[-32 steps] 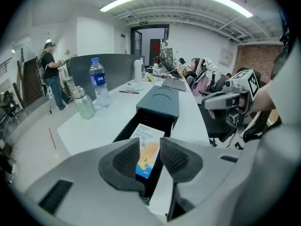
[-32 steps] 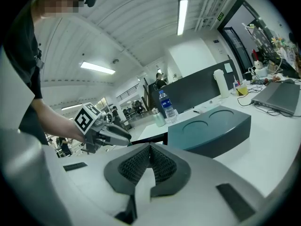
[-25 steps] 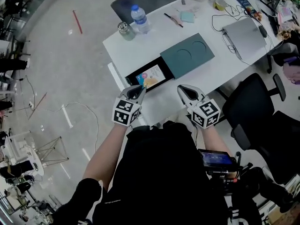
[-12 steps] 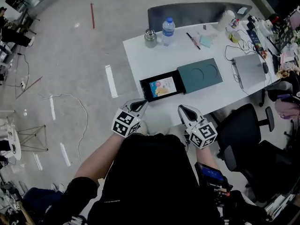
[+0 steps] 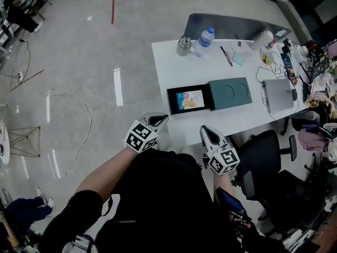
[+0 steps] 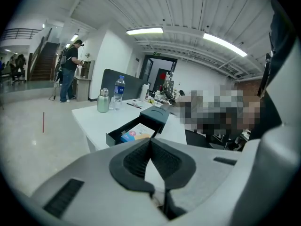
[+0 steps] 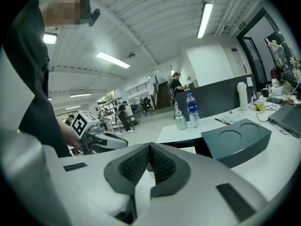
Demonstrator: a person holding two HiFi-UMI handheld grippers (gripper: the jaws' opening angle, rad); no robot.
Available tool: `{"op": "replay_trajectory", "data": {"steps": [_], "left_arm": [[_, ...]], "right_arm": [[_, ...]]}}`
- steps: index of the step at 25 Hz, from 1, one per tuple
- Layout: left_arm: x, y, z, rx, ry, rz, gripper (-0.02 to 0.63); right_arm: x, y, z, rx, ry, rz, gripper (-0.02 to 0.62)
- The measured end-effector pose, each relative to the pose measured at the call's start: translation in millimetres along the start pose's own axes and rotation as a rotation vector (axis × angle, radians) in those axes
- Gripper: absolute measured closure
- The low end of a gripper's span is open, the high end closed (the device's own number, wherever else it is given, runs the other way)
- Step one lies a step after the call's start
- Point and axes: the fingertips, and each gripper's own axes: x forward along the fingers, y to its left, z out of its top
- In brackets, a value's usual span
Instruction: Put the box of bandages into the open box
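- In the head view, the box of bandages [image 5: 190, 99] lies flat inside the open box [image 5: 171, 100], a black tray on the white table [image 5: 174, 67]. A green lid [image 5: 230, 93] touches the tray on its right side.
- In the same view, the left tongs [image 5: 160, 118] and the right tongs [image 5: 205, 130] are at the near edge of the table, apart from the tray. Neither of them carries anything, so we judge that the task is already done.
- In the left gripper view, the jaws of the left tongs are pressed together with nothing between them. Beyond them we see the open box [image 6: 115, 136] with the box of bandages [image 6: 136, 133] inside it. A bottle [image 6: 119, 92] and a metal flask [image 6: 103, 100] stand at the far end of the table.
- In the right gripper view, the jaws of the right tongs are also together and empty. The green lid [image 7: 235, 140] is in front at the right. The tray is mostly hidden behind the jaws.
- We think the box of bandages is a light carton of thin cardboard, stiff enough to lift but easy to crush, with a smooth printed face.
- If it must be taken again, we would hold it gently by its two long sides. The tray walls stand close around it, so there is little room for the jaws.
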Motion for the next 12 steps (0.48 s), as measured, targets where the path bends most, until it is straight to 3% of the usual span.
{"op": "replay_trajectory", "data": {"steps": [12], "left_arm": [[-30, -3, -20, 0.036, 0.016, -0.077, 0.598]], "right_arm": [[-3, 34, -8, 0.006, -0.048, -0.102, 0.569]]}}
